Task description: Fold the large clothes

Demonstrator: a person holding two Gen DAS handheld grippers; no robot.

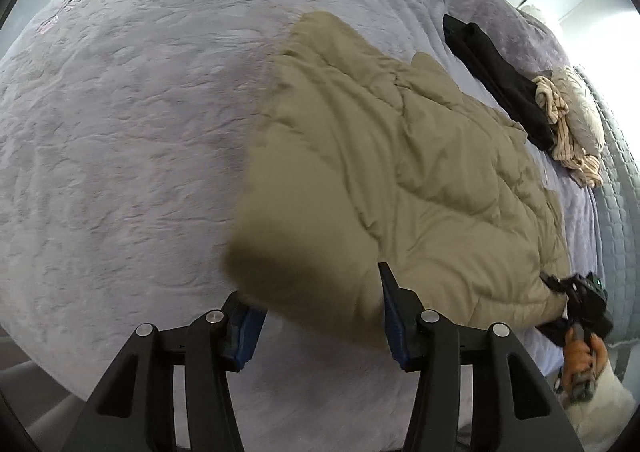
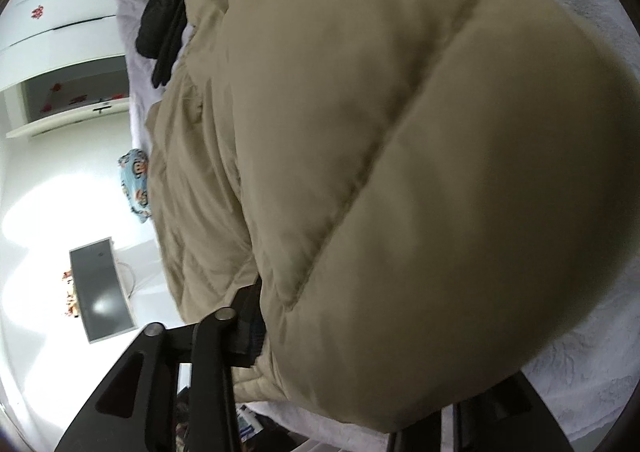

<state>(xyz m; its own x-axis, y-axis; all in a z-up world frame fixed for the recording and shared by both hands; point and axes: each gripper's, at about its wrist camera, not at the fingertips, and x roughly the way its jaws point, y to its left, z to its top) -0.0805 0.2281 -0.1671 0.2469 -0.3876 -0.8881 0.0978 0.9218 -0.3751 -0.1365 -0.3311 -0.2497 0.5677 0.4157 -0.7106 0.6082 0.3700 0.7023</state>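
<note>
Between the left tool's (image 1: pixel 320 316) parted fingers bulges the jacket (image 1: pixel 400 172); right tool (image 2: pixel 360 332) mostly hidden, state unclear

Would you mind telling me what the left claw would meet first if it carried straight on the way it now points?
Most likely the beige puffer coat: a blurred fold already lies between the left claw fingers. The lavender bed cover is beneath it. Depth is unclear.

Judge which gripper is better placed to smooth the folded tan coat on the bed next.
Probably the left. The left gripper has open jaws at the tan coat's near edge, with the whole coat and the bed in view. The right gripper is buried under coat bulk, one finger hidden.
</note>
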